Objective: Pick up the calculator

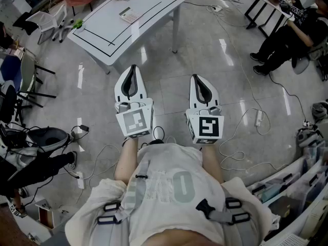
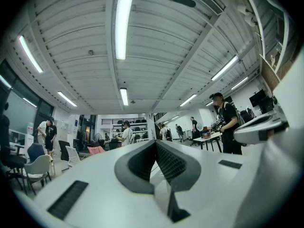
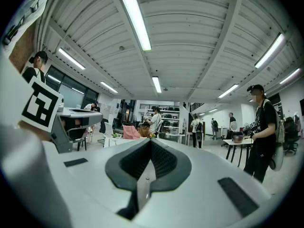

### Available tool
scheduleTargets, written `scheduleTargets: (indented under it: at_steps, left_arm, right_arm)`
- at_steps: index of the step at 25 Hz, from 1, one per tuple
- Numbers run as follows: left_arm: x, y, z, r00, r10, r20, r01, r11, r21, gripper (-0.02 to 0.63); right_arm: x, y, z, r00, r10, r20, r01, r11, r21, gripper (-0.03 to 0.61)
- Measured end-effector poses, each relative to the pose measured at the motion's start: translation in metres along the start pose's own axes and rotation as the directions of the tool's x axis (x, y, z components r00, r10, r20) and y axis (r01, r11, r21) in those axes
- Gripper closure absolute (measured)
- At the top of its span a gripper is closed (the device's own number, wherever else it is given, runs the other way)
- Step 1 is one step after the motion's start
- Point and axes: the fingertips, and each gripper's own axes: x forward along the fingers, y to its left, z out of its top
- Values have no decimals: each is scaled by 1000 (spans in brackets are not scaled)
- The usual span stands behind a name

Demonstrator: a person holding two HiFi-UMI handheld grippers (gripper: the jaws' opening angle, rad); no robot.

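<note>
Calculator on white table

The person wears a loose, pale short-sleeved shirt with large grey-green print on the front. It is crossed by grey harness straps with black buckles. The left gripper and right gripper have white shells and dark ribbed pads. Each bears a marker cube with black squares.
</note>
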Motion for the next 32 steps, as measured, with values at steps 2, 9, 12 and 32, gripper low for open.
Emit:
scheduleTargets:
  at_steps: [2,9,12,32]
  left_arm:
    - [3,0,-4,1000,-7,12,6,1000,10,592]
    - [3,2,-12,1000,2,2,-2,1000,17,592]
    - [-3,2,-13,1000,12,-23,-12,1000,11,592]
    - [37,14,-25,997,68,-37,-68,998,7,592]
  right_arm:
    - [4,0,-3,1000,0,-7,0,1000,3,572]
    - [8,4,-7,1000,20,-16,-20,1000,23,572]
    - [6,5,-9,999,39,-12,-38,998,44,572]
    - [46,-25,-21,998,60,-21,-60,998,28,571]
